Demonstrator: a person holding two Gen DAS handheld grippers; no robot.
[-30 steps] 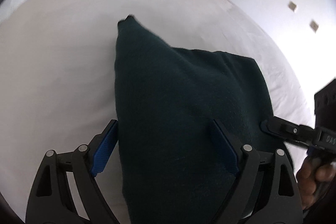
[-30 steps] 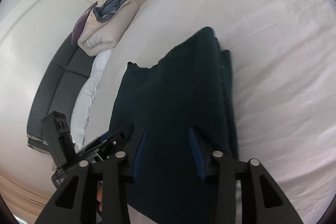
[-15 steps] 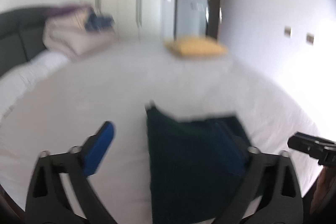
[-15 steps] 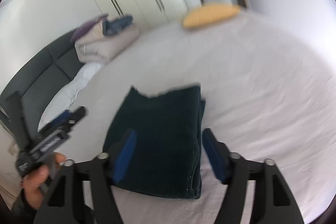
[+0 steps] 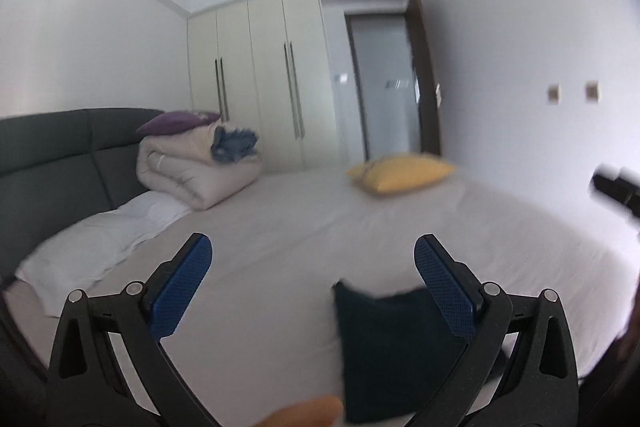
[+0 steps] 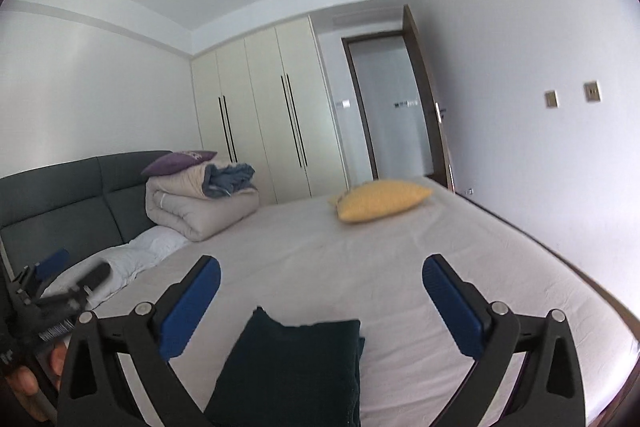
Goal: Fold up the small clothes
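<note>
A dark teal garment lies folded flat on the white bed sheet, near the bed's front edge. It also shows in the left wrist view, low and right of centre. My left gripper is open and empty, raised above the bed to the garment's left. My right gripper is open and empty, lifted above and behind the garment. The left gripper's body shows at the lower left of the right wrist view.
A yellow pillow lies at the far side of the bed. A rolled beige duvet with a purple cushion sits by the dark headboard. A white pillow lies at the left. Wardrobe and door stand behind.
Both grippers opened wider, let go of the garment and lifted up and back. The views tilted up from the garment to the room. The garment stays folded on the bed.
</note>
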